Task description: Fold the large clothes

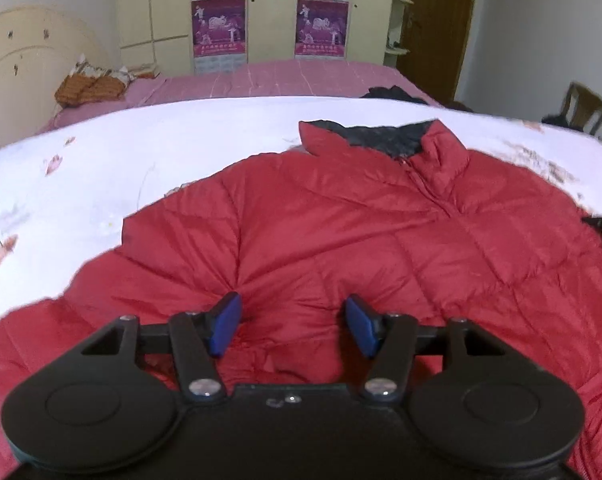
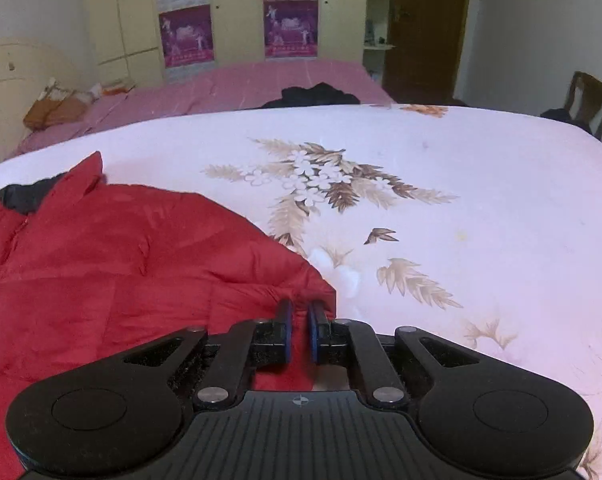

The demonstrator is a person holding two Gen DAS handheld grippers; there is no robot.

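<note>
Red quilted jacket [image 1: 341,232] lies spread on a white floral sheet [image 2: 441,168] covering the near bed. Front side up, zipper closed as far as visible. Collar [image 1: 437,152] at the far end, standing partly open, dark lining [image 1: 381,138] showing inside it.

Left gripper [image 1: 295,326]: blue pads [image 1: 225,326] spread wide apart, nothing between them but the jacket surface below. It hovers low over the puffy red fabric near the garment's near part; contact with the cloth cannot be judged. Fabric radiates in creases from a point just beyond the left pad.

Right gripper [image 2: 299,330]: pads pressed close together with a thin fold of red fabric between them, pinching the jacket at its right edge, where the red cloth ends in a corner against the sheet. From the right wrist view the jacket fills the left side; bare sheet with brown leaf and flower print fills the right.

Beyond: a second bed with pink cover [image 1: 285,78], a dark garment [image 2: 317,94] lying on it, an orange-brown bundle [image 1: 89,88] near a cream headboard [image 1: 29,52]. Cream wardrobe [image 1: 269,8] with purple posters [image 1: 219,26] on its doors. Brown door [image 2: 425,28] at right, wooden chair [image 2: 591,100] beside the wall.
</note>
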